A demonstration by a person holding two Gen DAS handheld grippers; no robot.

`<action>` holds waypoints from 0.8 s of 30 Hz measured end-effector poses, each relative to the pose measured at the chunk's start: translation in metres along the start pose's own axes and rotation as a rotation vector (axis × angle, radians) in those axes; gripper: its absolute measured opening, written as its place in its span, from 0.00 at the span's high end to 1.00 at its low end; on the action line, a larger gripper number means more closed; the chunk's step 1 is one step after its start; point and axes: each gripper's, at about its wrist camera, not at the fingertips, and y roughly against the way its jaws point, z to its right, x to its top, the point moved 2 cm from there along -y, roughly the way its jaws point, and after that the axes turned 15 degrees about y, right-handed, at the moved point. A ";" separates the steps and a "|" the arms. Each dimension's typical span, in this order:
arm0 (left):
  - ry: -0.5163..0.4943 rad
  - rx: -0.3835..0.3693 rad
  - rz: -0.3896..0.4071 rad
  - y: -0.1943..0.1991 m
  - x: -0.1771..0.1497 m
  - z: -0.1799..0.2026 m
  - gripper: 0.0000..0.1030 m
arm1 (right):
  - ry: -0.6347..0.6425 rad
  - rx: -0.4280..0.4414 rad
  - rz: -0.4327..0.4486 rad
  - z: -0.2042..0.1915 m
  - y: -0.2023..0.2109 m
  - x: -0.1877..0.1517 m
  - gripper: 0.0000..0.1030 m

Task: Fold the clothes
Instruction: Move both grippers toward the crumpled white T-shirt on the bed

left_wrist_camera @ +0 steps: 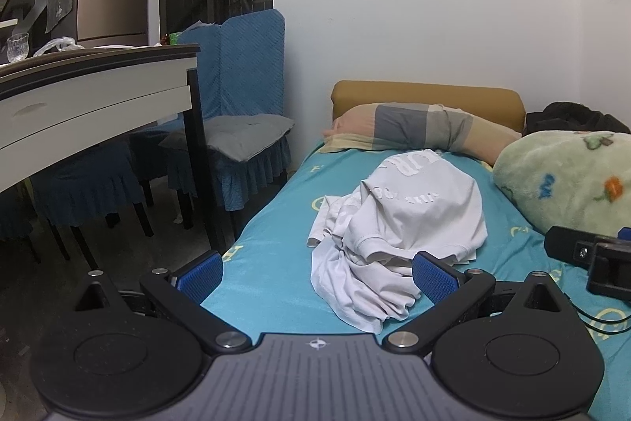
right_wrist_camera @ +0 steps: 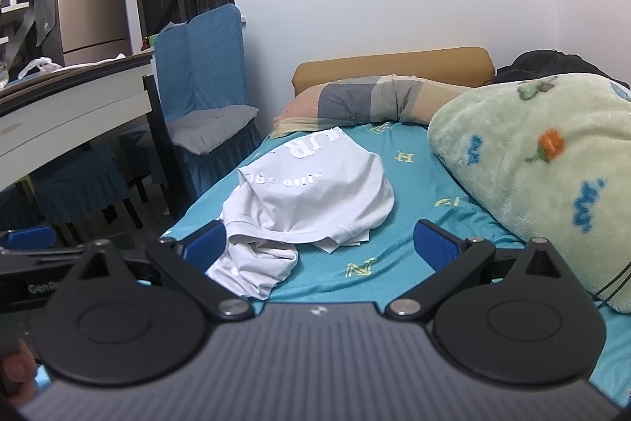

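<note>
On the bed (left_wrist_camera: pixel 268 263), a white shirt (left_wrist_camera: pixel 398 219) lies crumpled in a heap on the teal sheet, roughly mid-mattress, just short of the pillow (left_wrist_camera: pixel 414 129). Its printed side faces up and loose cloth spills toward the near edge. Nothing is folded yet.

Both tools hover low at the near end of the bed, side by side. The left gripper (left_wrist_camera: pixel 315 277) has its jaws spread wide, holding nothing; its right pad sits in front of the heap's near folds, though whether it touches them I cannot tell. The right gripper (right_wrist_camera: pixel 321 247) is likewise wide and empty, its left pad close beside the spilled cloth, its right pad over bare sheet.

Likely next is to find two corners or the hem and spread the shirt flat. The risks, as I judge them:

- The heap is layered, so a pinch into the bulge could take several layers at once and lift a knot instead of an edge.
- Soft, thin cloth may slip from the pads if only a thin fold is caught.
- A low pinch could catch the sheet along with the shirt and drag it.
- The green blanket (right_wrist_camera: pixel 544 176) crowds the right side, leaving little room to spread the shirt; a sleeve may end up on it.
- The left side of the shirt is near the bed's edge, so a pull that way could send cloth off the mattress.
- With the two tools so close together, they could knock each other.
</note>
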 end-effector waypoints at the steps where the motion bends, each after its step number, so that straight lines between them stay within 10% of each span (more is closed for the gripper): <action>1: 0.002 -0.011 0.004 0.000 0.000 0.000 0.00 | -0.004 0.001 0.001 0.001 -0.001 0.000 0.00; 24: -0.018 0.028 0.089 0.022 0.008 0.037 0.00 | -0.169 0.146 0.070 0.035 0.020 0.014 0.00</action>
